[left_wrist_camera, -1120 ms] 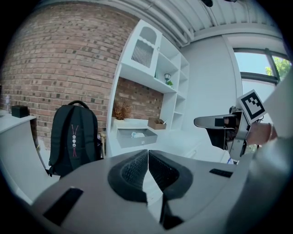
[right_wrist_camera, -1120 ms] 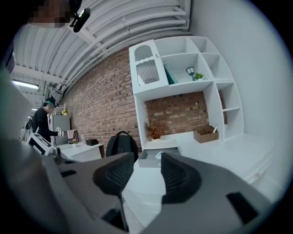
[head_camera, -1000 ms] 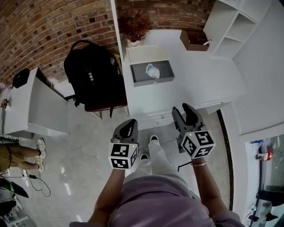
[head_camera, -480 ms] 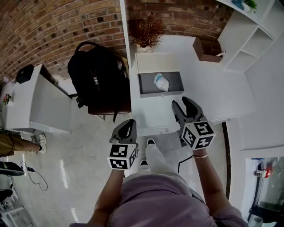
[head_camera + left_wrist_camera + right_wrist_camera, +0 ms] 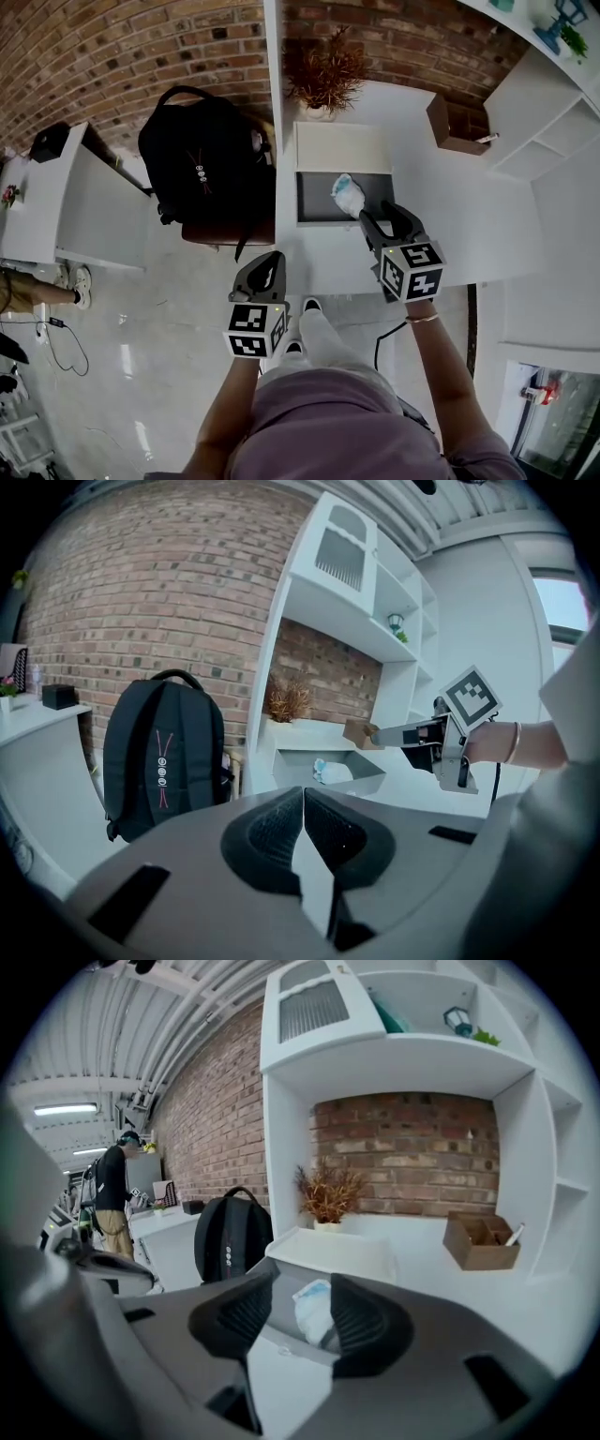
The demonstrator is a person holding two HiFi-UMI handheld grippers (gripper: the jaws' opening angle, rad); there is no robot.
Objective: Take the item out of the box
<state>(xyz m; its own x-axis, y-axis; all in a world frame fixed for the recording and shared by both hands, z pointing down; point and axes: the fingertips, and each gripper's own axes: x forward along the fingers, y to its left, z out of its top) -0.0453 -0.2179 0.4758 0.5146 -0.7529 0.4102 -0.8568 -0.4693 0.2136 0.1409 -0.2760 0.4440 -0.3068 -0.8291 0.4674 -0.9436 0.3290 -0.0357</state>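
A grey open box (image 5: 319,199) stands on the white counter (image 5: 441,234), with its white lid (image 5: 342,148) lying just behind it. Inside, at the right end, lies a white and blue packet (image 5: 348,195). My right gripper (image 5: 383,218) hovers over the box's near right corner, just short of the packet; its jaws are opening and nothing is pressed between them. In the right gripper view the packet (image 5: 314,1309) shows beyond the gap between the jaws. My left gripper (image 5: 266,265) hangs shut and empty off the counter's front edge, above the floor.
A black backpack (image 5: 202,155) sits on a chair left of the counter. A dried plant in a pot (image 5: 325,80) stands behind the lid and a brown cardboard tray (image 5: 450,127) at the back right. White shelves (image 5: 553,112) rise on the right. A person (image 5: 116,1194) stands far left.
I have stepped closer to the counter. The right gripper has moved forward from the counter's edge to the box's near right corner. The left gripper has kept its place.
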